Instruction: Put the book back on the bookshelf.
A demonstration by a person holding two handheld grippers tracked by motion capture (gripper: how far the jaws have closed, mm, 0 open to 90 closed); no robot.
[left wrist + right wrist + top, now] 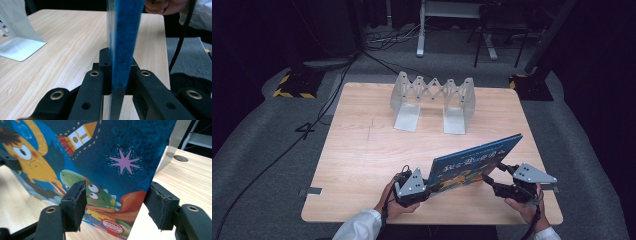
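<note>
From above, a blue picture book (474, 162) stands tilted on its edge near the front of the wooden table (362, 150), between the two hand-held tools. The left gripper (424, 186) is clamped on the book's lower left corner; the person's left hand (392, 202) wraps it from behind. The right gripper (497, 175) sits just beside the book's lower right edge, its jaws reaching toward the cover. Well ahead of both tools stands a grey expanding bookend rack (433, 100), holding nothing between its two end plates. The cover's print is too small to read here.

In the left gripper view, the book's edge (123, 45) rises straight up between the jaws, which press on it from both sides. To the tool's left, one foot of the rack (18, 40) is cut off by the frame. Beyond the book the other hand (165, 6) is partly cropped.

In the right gripper view, the jaws stand spread, the cover (100, 165) with its rocket, star and cartoon creatures just ahead of them and its corner falling between them; whether either pad touches it I cannot tell. The round red seal's (112, 225) lettering is unreadable.
</note>
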